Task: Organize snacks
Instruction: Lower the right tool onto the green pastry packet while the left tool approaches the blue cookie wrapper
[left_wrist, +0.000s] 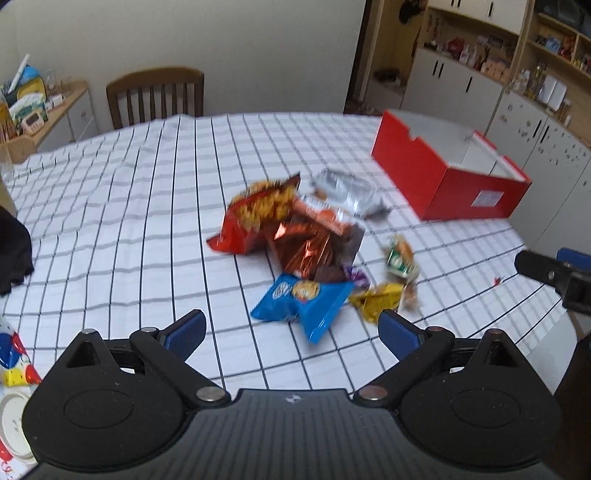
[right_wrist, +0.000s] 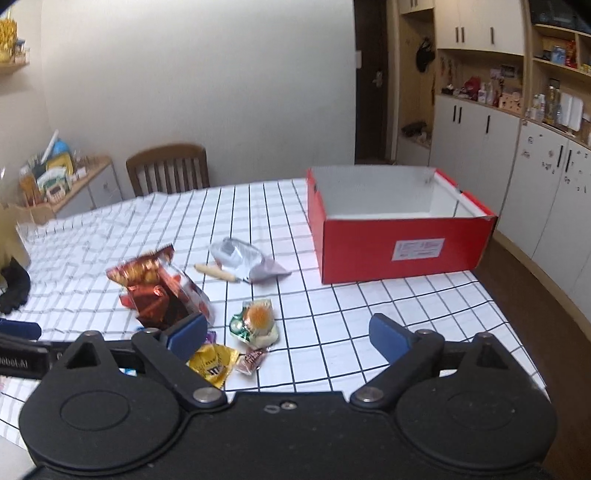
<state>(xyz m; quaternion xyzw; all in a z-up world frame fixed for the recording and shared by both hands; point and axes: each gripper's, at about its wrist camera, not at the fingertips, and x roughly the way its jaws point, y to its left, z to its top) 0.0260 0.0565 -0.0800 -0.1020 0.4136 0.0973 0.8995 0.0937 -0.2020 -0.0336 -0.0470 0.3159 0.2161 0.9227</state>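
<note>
I have both claws spread apart and holding nothing above the checked surface (left_wrist: 129, 192). My left claw (left_wrist: 291, 332) hangs just short of the blue snack bag (left_wrist: 303, 301), at the near edge of the snack pile (left_wrist: 291, 229). My right claw (right_wrist: 288, 338) faces the open red box (right_wrist: 399, 245), which stands apart from the pile, to its right.
</note>
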